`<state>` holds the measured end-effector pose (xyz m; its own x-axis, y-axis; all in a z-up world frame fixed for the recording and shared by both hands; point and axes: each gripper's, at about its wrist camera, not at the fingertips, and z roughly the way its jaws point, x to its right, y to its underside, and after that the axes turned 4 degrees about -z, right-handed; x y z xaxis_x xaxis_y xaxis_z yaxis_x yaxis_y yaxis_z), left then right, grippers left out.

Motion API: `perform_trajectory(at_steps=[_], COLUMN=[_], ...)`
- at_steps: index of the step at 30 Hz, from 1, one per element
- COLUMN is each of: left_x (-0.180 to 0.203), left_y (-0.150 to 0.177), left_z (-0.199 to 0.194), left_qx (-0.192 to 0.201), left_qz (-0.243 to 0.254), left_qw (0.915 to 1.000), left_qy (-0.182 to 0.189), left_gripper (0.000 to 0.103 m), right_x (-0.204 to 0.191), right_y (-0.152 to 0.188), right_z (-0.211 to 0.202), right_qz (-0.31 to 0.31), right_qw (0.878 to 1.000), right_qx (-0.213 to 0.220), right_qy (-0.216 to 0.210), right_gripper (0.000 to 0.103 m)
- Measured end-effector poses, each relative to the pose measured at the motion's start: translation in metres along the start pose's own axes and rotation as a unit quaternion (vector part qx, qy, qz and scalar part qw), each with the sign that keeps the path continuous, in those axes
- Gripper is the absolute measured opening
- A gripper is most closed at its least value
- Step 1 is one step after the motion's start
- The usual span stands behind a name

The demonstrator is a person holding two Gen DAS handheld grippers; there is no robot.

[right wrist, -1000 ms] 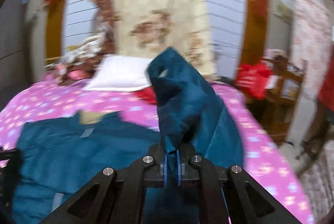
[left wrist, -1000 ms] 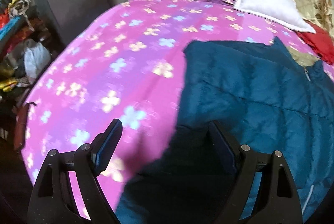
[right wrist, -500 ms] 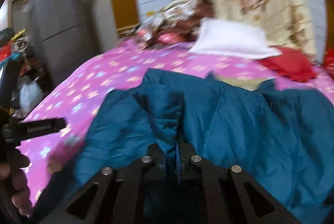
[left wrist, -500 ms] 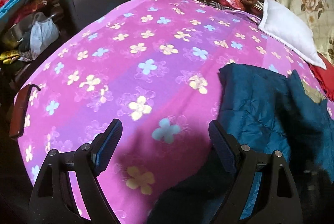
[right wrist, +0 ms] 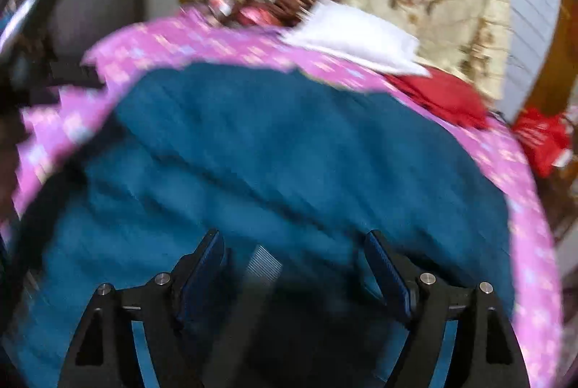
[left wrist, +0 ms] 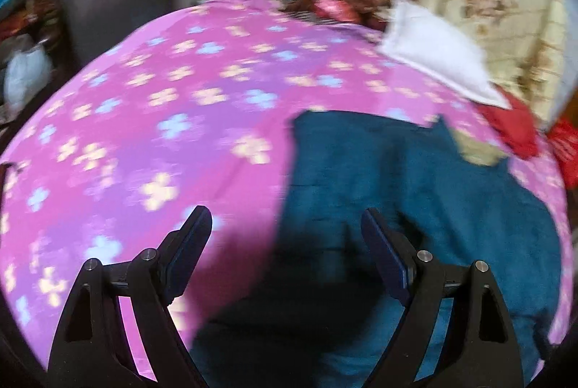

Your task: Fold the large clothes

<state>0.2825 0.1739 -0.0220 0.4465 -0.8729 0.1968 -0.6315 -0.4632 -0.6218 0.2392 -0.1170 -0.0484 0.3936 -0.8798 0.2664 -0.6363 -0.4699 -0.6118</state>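
Over the teal jacket (right wrist: 289, 153), spread on the pink bedspread (left wrist: 180, 106), right gripper (right wrist: 292, 254) and left gripper (left wrist: 285, 236) are both hovering spread, pinching nothing. Judging between folds; next move is calling for a fresh grab at a jacket edge, likely the hem.

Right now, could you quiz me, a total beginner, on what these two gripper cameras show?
1. True or false: the right gripper is clamped on the teal quilted jacket.
2. What lies on the pink flowered bedspread beyond the jacket's collar: A white pillow, B laptop, C shoes?
3. Fill in: the left gripper is ____.

Key: 1 false, its jaws are spread; 2 A; 3 open.
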Motion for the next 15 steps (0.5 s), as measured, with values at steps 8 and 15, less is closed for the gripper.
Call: perform_trajectory(at_steps=[8,15], left_x=[0.064,0.056], left_y=[0.019,0.023], left_z=[0.025,0.036], left_qx=[-0.034,-0.059], left_qz=[0.083,0.024], left_qw=[0.9907,0.9873], left_qy=[0.102,0.146], left_gripper=[0.085,0.011], right_x=[0.06,0.059], right_y=[0.078,0.073], right_z=[0.004,0.011], right_qz=[0.112,0.104], right_qw=[0.993,0.994], right_qx=[-0.004,-0.022], right_qy=[-0.037,-0.019], right_gripper=[0.089,0.098])
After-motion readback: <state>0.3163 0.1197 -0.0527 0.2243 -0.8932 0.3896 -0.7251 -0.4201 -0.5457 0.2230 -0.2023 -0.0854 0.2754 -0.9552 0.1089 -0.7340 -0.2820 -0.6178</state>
